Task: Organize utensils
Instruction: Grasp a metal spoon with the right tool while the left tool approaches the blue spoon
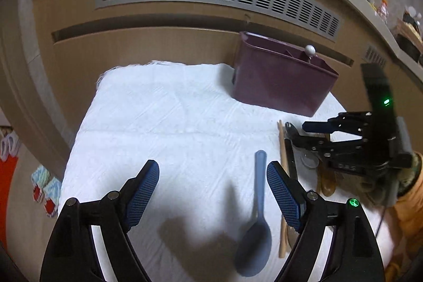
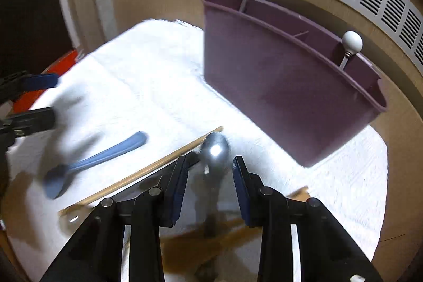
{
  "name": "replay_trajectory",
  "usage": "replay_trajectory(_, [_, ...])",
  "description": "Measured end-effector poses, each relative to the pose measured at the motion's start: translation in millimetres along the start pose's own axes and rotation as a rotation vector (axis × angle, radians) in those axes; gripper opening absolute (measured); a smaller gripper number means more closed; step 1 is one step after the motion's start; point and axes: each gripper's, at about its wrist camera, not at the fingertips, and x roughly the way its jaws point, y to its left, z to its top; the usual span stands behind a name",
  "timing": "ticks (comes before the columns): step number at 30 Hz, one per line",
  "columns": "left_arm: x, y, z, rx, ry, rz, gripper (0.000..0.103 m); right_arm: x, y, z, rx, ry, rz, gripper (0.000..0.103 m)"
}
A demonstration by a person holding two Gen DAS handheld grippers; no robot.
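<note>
Right wrist view: one metal spoon (image 2: 215,149) between parted jaws, one blue spoon (image 2: 87,163) aside; left jaws parted.

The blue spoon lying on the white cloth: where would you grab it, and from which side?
Grip the blue spoon by its slim, straight handle, coming down from above with fingers either side. It lies flat on the cloth, and the bowl looks too wide to pinch. The left gripper, open, is nearest.

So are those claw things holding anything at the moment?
No. The left gripper is open above the blue spoon, and the right gripper is open around the metal spoon, not closed on it.
</note>
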Motion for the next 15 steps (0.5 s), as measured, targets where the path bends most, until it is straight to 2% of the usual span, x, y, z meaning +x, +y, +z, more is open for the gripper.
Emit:
replay_trajectory(5, [2, 10, -2, -0.044, 0.003, -0.02, 0.085, 11, -10, 6, 0.022, 0.002, 0.008, 0.033])
replay_trajectory(10, [5, 11, -5, -0.05, 0.011, -0.028, 0.085, 15, -15, 14, 0.065, 0.021, 0.06, 0.03])
replay_trajectory(11, [5, 9, -6, -0.046, 0.013, -0.029, 0.085, 14, -14, 15, 0.071, 0.025, 0.06, 0.026])
replay_trajectory(15, [7, 2, -8, -0.016, 0.026, -0.029, 0.085, -9, -10, 15, 0.059, -0.02, 0.036, 0.026])
